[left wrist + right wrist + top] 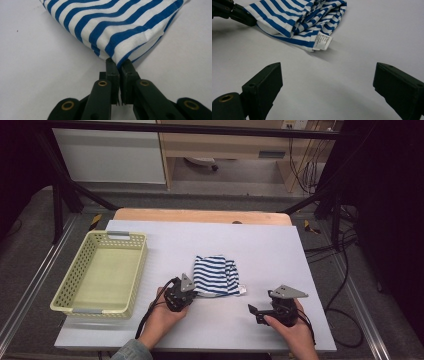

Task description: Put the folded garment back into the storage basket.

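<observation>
On table centre: striped cloth point(216, 275) folded, basket point(80, 300) well left | left gripper point(118, 65) pinches cloth's near-left corner, jaws pressed together | right gripper point(327, 82) spread wide, free, cloth ahead-left, label point(323, 41) nearest | left arm nearer basket

On the pale grey tabletop point(260, 245), the folded blue-and-white striped cloth point(216, 275) lies at the centre. At its nine o'clock the pale yellow perforated plastic basket point(80, 285) walls off the left edge; a bare lane runs between the two. From twelve through three o'clock the surface lies open to the far and right edges. At seven o'clock the left gripper point(187, 292) blocks the cloth's near corner, jaws clamped on it. At four o'clock the right gripper point(254, 312) stands apart, jaws spread, bare table between.
</observation>
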The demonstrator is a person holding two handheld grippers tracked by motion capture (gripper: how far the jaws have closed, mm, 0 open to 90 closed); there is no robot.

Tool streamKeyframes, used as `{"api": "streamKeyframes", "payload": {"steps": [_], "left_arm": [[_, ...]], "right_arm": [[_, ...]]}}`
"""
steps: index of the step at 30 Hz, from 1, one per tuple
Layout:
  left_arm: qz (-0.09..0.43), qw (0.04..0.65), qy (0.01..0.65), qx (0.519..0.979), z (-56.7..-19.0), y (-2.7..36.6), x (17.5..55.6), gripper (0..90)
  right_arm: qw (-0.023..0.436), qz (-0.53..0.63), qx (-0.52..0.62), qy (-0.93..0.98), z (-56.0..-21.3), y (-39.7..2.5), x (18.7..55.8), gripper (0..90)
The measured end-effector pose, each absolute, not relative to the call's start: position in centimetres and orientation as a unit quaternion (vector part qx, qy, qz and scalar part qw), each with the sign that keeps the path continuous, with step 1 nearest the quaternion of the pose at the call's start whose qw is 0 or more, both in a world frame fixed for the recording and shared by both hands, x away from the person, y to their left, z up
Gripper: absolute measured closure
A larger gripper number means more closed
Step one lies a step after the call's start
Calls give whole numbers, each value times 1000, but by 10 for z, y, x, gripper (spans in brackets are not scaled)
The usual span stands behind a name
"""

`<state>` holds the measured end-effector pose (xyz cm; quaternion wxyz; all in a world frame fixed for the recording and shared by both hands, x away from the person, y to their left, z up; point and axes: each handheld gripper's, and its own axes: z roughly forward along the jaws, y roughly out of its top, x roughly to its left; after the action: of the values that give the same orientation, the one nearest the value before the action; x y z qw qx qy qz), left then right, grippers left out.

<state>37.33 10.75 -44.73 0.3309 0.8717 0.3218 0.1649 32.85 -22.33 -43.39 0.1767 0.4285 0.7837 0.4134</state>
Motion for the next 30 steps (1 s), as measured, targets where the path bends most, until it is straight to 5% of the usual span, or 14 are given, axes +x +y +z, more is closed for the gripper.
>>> {"api": "streamKeyframes", "payload": {"steps": [25, 28, 30], "left_arm": [[108, 344, 319, 877, -442, 181, 287, 856], [113, 354, 323, 870, -442, 183, 285, 775], [117, 355, 324, 869, -442, 182, 284, 596]], "right_arm": [[117, 390, 346, 845, -447, -146, 312, 204], [106, 387, 336, 852, -451, -139, 312, 251], [103, 386, 334, 854, -452, -137, 313, 265]]}}
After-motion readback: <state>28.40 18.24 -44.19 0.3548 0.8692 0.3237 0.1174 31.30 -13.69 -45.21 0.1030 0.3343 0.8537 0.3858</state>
